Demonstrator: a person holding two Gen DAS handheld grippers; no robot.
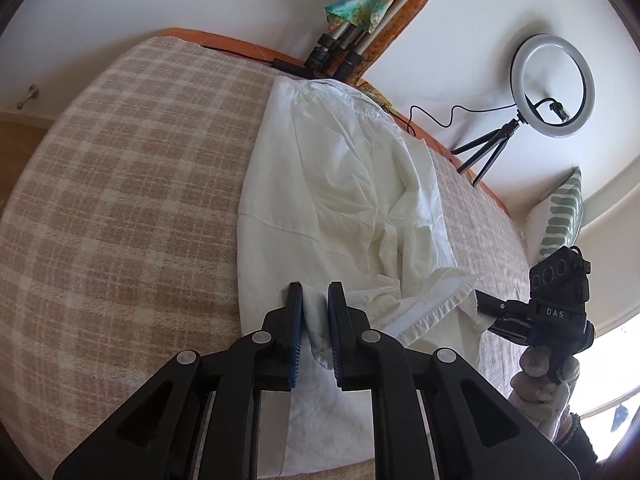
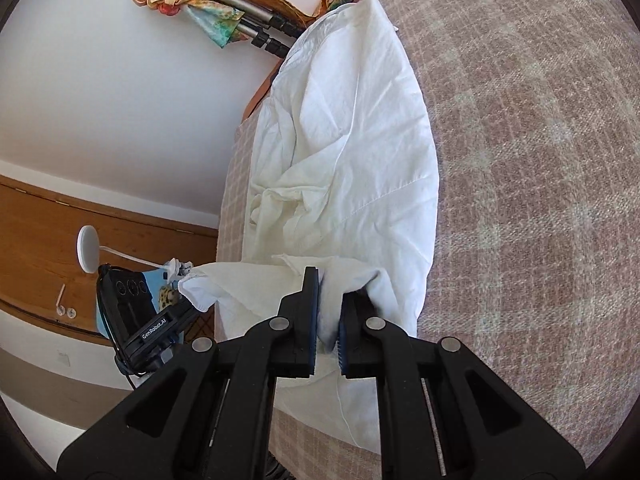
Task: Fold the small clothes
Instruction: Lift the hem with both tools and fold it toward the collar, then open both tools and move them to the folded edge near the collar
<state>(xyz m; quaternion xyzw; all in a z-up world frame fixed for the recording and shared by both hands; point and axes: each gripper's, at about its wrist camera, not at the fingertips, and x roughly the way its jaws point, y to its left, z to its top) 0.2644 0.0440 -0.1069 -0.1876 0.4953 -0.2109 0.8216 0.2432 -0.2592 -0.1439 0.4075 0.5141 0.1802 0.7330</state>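
A white garment (image 1: 336, 184) lies stretched out and creased on a beige checked blanket (image 1: 120, 200). My left gripper (image 1: 315, 296) is shut on a fold of the garment's near edge. The right gripper's body (image 1: 552, 304) shows at the right of that view, beside the garment's hemmed corner (image 1: 436, 300). In the right wrist view the garment (image 2: 352, 128) runs away from me on the blanket (image 2: 540, 200). My right gripper (image 2: 331, 284) is shut on a bunch of its near edge. The left gripper's body (image 2: 136, 312) shows at the left, next to a raised corner of cloth (image 2: 208, 284).
A ring light on a small tripod (image 1: 552, 88) stands on the far side by the wall. Tripod legs with a coloured scarf (image 1: 360, 8) lean at the bed's far end. A green-striped cushion (image 1: 560, 216) lies at the right. A wooden door (image 2: 60, 248) is at left.
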